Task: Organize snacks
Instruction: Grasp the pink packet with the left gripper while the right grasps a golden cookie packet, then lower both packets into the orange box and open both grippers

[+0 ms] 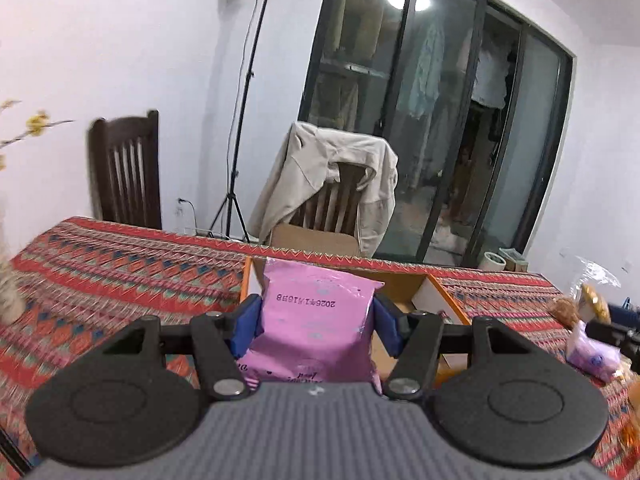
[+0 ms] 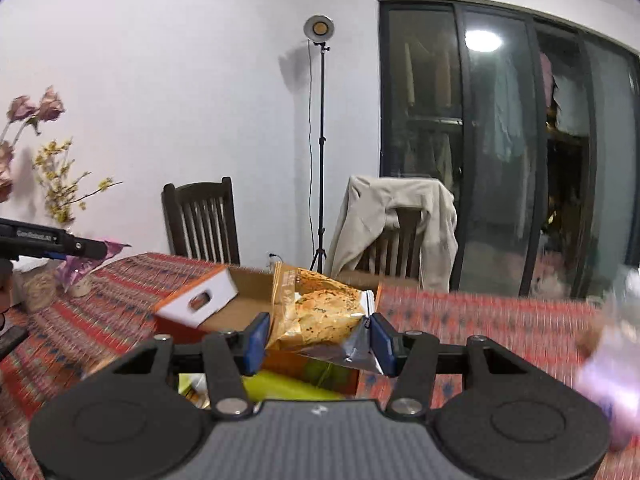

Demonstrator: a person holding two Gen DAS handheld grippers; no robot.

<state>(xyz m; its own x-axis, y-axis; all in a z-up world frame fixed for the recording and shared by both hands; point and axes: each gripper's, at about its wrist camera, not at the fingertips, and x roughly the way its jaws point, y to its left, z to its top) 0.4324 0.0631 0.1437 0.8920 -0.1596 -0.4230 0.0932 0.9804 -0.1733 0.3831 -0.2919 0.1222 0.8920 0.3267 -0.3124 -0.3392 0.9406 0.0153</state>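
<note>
My left gripper (image 1: 318, 322) is shut on a pink snack packet (image 1: 316, 320) and holds it above the near edge of an open cardboard box (image 1: 440, 292) with orange sides. My right gripper (image 2: 318, 334) is shut on an orange-and-silver cracker bag (image 2: 320, 312) and holds it over the same box (image 2: 200, 300), whose white flap with a hand hole is folded out. The left gripper with its pink packet (image 2: 80, 264) shows at the left in the right wrist view. More snack packets (image 1: 592, 344) lie on the table to the right.
The table wears a red patterned cloth (image 1: 120, 264). Two dark wooden chairs (image 2: 202, 220) stand behind it, one draped with a beige jacket (image 2: 396, 224). A light stand (image 2: 320, 140) is at the wall. A vase with dried flowers (image 2: 52, 184) sits at the table's left.
</note>
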